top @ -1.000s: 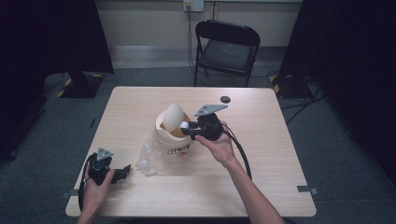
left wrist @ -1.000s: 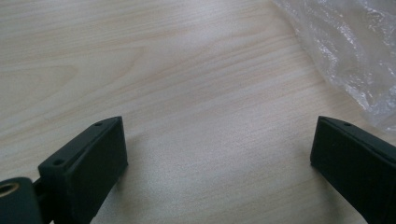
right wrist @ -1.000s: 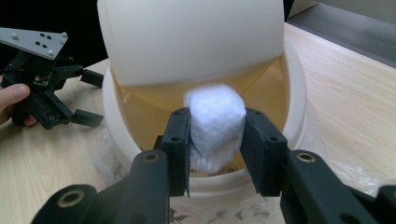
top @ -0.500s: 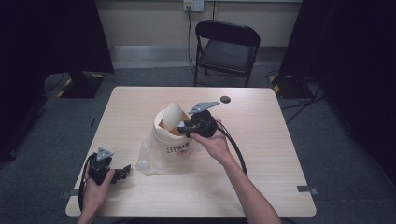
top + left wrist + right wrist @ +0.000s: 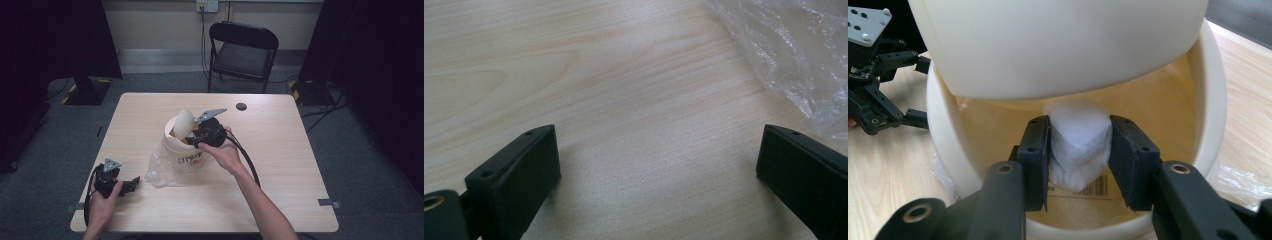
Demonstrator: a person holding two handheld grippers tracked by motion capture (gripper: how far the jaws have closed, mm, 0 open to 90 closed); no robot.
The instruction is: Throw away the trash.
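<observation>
Jaws of right gripper clamped on white wad, tub lid-shadowed; left gripper apart.

White fibrous wad, soft and squashed, pinched between the right gripper jaws at the mouth of the cream bucket, over its yellowish inside with a barcode label. Bucket stands upright mid-surface, cream lid tilted up at its far rim, crumpled clear plastic bag against its base.
</observation>
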